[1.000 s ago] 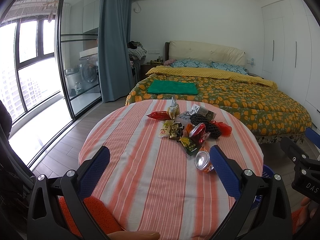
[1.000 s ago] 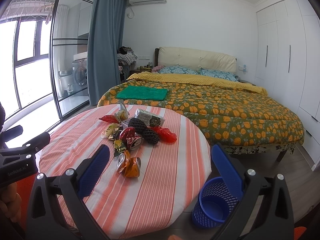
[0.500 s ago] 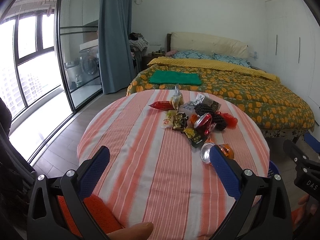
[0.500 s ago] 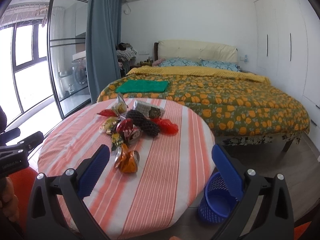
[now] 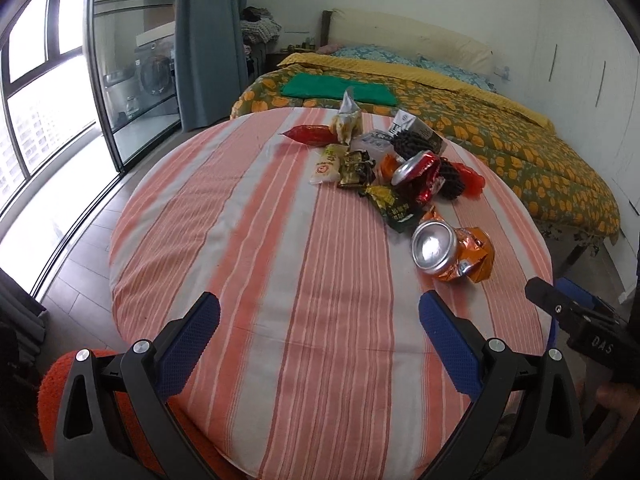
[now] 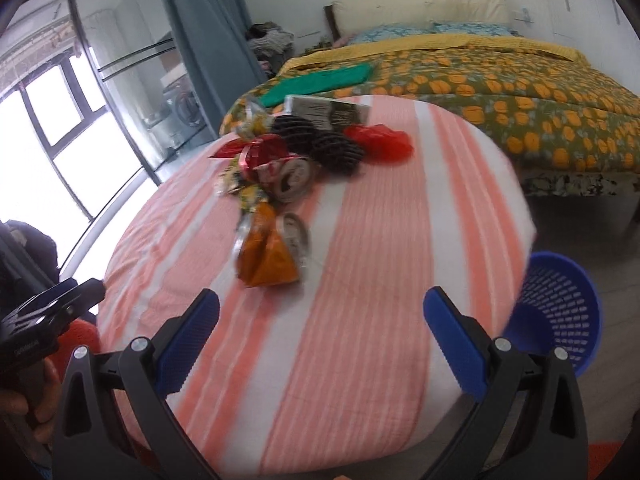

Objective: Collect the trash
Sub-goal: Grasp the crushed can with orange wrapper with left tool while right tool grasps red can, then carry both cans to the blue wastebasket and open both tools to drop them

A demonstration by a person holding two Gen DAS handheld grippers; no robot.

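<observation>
A heap of trash lies on the round striped table (image 5: 248, 264): a crushed orange can (image 5: 450, 254) nearest me, a red can (image 5: 416, 172), snack wrappers (image 5: 356, 168) and black foam netting (image 5: 450, 182). My left gripper (image 5: 318, 330) hovers open over the table's near part, nothing between its blue fingers. In the right wrist view the orange can (image 6: 270, 258) sits ahead of my right gripper (image 6: 320, 330), which is open and empty above the table (image 6: 380, 320). A blue mesh basket (image 6: 558, 312) stands on the floor right of the table.
A bed (image 5: 500, 128) with an orange-patterned cover and a green cloth (image 5: 340, 90) fills the space behind the table. Glass doors (image 5: 132, 64) and a curtain are on the left. An orange stool (image 5: 54, 380) sits by the table's near left edge.
Both grippers have moved forward and tilted down over the table, so the trash looks closer. The right view has also swung left, now blurred with motion. Both stay open.
</observation>
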